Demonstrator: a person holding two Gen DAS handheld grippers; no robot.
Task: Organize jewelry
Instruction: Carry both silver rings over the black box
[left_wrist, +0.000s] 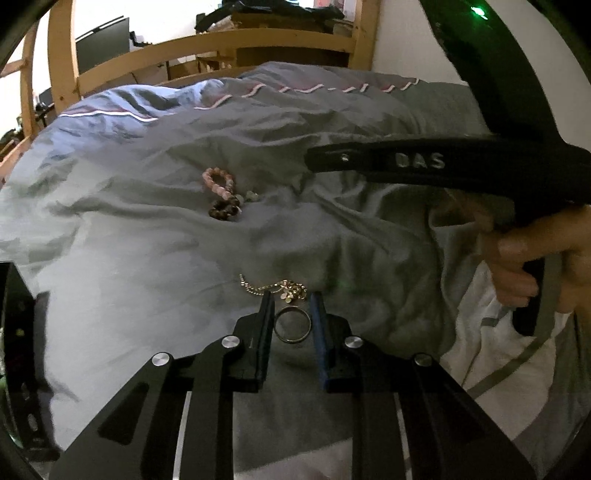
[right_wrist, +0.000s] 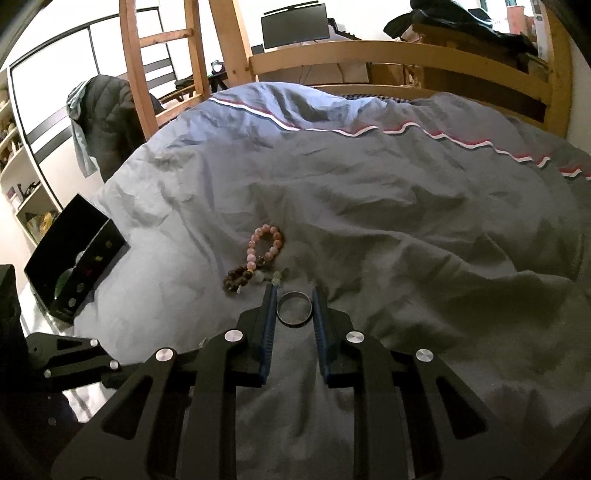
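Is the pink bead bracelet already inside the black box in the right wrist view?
No. The pink bead bracelet lies on the grey duvet, well apart from the black box at the bed's edge.

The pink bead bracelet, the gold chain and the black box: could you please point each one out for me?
pink bead bracelet (right_wrist: 266, 242): right wrist view, on the beads of its loop.
gold chain (left_wrist: 284, 287): left wrist view, on its bunched links.
black box (right_wrist: 79, 254): right wrist view, on its dark side wall.

Bead bracelets (right_wrist: 255, 258) heaped mid-bed on duvet (right_wrist: 369, 206). Chain necklace (left_wrist: 275, 288) nearer, just past ring (left_wrist: 291, 325) between left jaws. Second ring (right_wrist: 294, 308) between right jaws. Box (right_wrist: 74, 258) at bed's left edge. Footboard (right_wrist: 369, 51) behind.
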